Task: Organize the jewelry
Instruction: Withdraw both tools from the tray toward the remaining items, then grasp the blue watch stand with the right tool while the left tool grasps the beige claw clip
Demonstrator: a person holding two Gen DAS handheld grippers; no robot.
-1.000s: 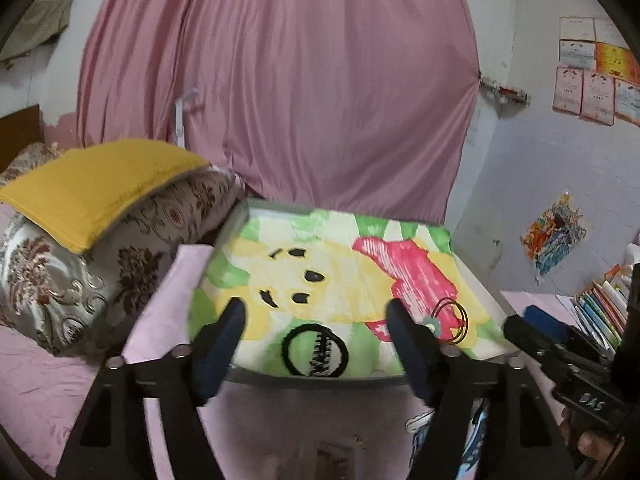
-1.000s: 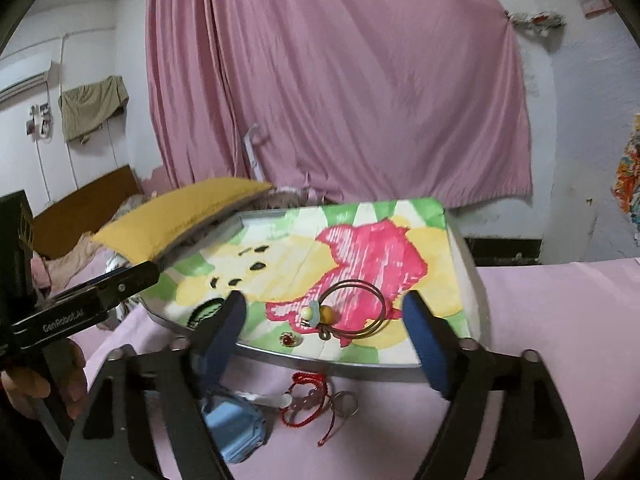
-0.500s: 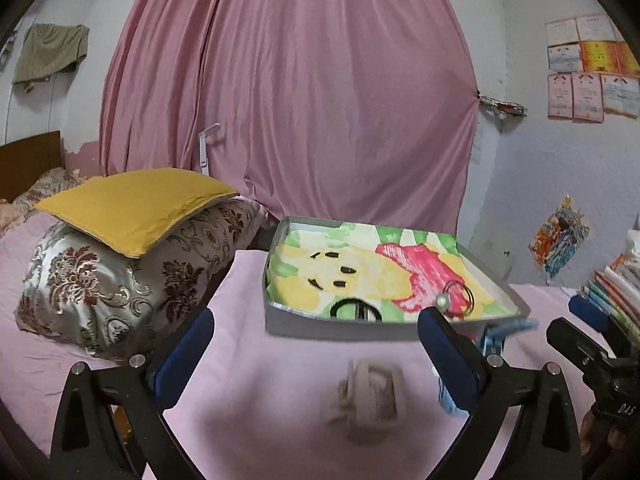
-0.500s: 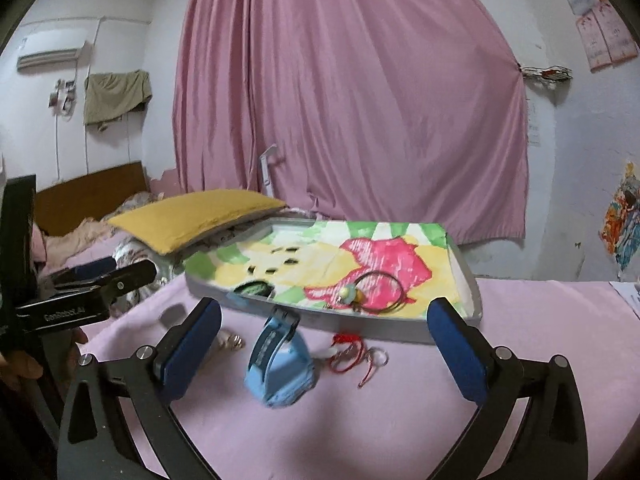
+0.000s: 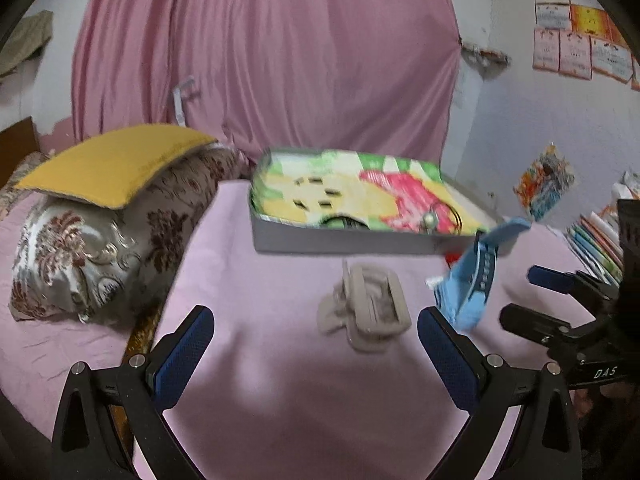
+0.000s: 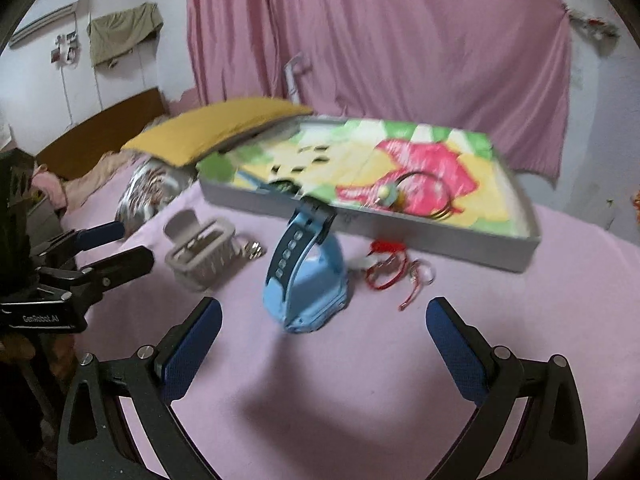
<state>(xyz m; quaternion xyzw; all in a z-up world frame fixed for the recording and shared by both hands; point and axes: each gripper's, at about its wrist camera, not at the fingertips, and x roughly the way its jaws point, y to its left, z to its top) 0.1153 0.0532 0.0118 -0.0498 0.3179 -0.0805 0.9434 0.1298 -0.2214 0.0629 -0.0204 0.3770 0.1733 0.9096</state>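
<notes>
Left wrist view: left tool spread wide and empty above the pink bed sheet; beige watch lies just ahead, blue watch to its right, both before the gray tray.

Right wrist view: right tool likewise apart, empty; blue watch stands ahead, red cord beside it, bangle inside the tray.

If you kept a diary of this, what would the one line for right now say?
left gripper: open, empty | right gripper: open, empty | blue watch, grey watch, red cord: on bed, outside tray | bangle: in tray
</notes>
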